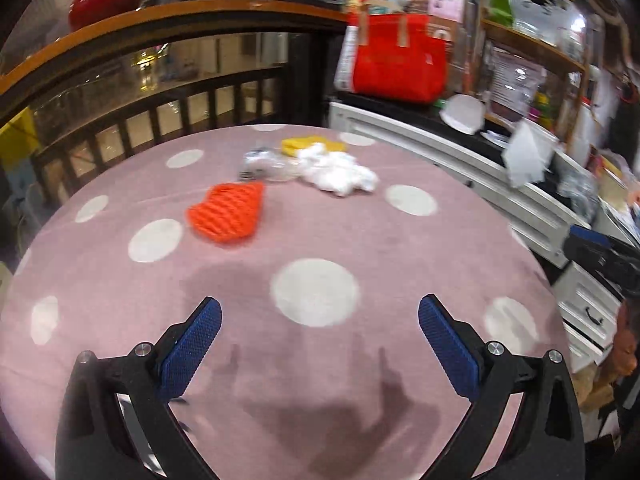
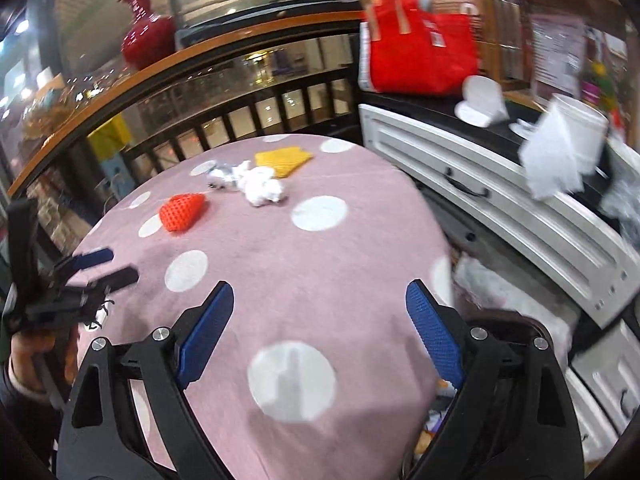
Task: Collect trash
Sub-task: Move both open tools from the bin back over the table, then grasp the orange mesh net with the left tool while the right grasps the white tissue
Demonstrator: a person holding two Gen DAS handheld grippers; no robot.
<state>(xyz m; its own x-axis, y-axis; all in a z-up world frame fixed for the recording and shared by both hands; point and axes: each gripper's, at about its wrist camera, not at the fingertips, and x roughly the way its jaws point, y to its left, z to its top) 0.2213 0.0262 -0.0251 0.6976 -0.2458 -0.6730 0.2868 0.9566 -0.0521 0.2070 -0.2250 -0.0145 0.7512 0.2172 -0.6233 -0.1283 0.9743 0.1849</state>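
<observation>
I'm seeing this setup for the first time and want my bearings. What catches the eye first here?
The round table's pink cloth with white polka dots fills both views. Toward its far side lie an orange ribbed sponge-like pad, a yellow pad, crumpled white tissue and a crumpled clear plastic wrapper. Behind, a bright red tote bag sits on the white cabinet, and a red vase stands on the wooden ledge.

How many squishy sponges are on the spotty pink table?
2. The orange sponge lies nearest, left of the rubbish. The yellow sponge lies at the far edge, partly behind the white crumpled paper. More could hide behind that paper.
</observation>
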